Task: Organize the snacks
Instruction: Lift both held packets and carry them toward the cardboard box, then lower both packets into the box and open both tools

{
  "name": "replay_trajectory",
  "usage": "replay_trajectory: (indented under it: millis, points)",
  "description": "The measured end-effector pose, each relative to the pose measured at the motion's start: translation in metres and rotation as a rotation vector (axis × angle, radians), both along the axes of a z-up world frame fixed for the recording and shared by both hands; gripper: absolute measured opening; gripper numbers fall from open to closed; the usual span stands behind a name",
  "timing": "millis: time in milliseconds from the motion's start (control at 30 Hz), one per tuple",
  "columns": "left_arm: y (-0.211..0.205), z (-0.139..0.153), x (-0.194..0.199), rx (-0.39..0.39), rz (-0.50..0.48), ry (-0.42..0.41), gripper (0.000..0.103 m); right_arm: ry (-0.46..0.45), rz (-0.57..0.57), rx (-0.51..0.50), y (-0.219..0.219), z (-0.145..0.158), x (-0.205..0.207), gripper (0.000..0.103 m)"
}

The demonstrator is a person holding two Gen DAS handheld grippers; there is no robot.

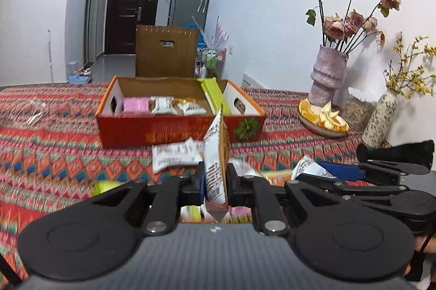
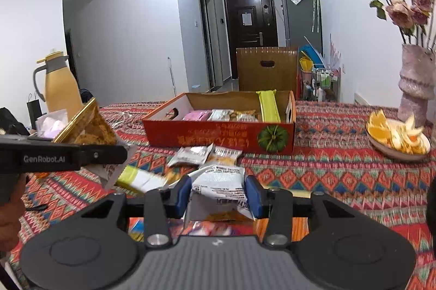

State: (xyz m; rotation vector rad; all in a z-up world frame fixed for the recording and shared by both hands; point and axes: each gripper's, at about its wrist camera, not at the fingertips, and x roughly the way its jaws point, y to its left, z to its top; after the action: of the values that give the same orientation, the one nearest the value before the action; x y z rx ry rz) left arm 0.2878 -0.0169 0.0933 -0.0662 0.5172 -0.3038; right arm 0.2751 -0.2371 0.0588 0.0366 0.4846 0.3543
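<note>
- Left wrist view: the left gripper (image 1: 215, 181) is clenched on a snack packet (image 1: 216, 153) that stands on edge between its pads, white printed side to the left, orange-brown side to the right, lifted above the table (image 1: 54, 153).
- Beyond it, the open red box (image 1: 179, 124) sits toward the far edge of the patterned tablecloth, holding a row of small packets (image 1: 163, 104) and a tall green pack (image 1: 214, 96) standing near its right end.
- A loose white packet (image 1: 174, 155) lies on the cloth just in front of the box's near wall.
- At the table's right edge stand a pink vase (image 1: 328, 77) of dried roses and a plate of orange peel (image 1: 323, 119).
- Right wrist view: the right gripper (image 2: 218, 193) grasps a crumpled white packet (image 2: 219, 185) between its blue pads (image 2: 183, 193), held above the cloth.
- Here the left gripper (image 2: 120, 153) enters from the left edge, its packet (image 2: 90, 128) showing gold and tilted.
- More loose packets (image 2: 207, 153) lie before the red box (image 2: 220, 136); a yellow-green one (image 2: 139, 178) is blurred.
- A yellow jug (image 2: 58, 85) stands beyond the table's far left corner.
</note>
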Motion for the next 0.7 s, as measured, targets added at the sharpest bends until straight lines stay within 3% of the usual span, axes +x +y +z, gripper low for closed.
replay_trajectory:
  millis: [367,700]
  points:
    - [-0.006,0.012,0.116,-0.020,-0.022,-0.028,0.015,-0.051,0.020,-0.035,0.006,0.018,0.115,0.043]
    - [0.001,-0.017,0.234,-0.133,-0.011,0.113,0.015,-0.015,0.010,-0.038,0.013,0.003,0.217,0.043]
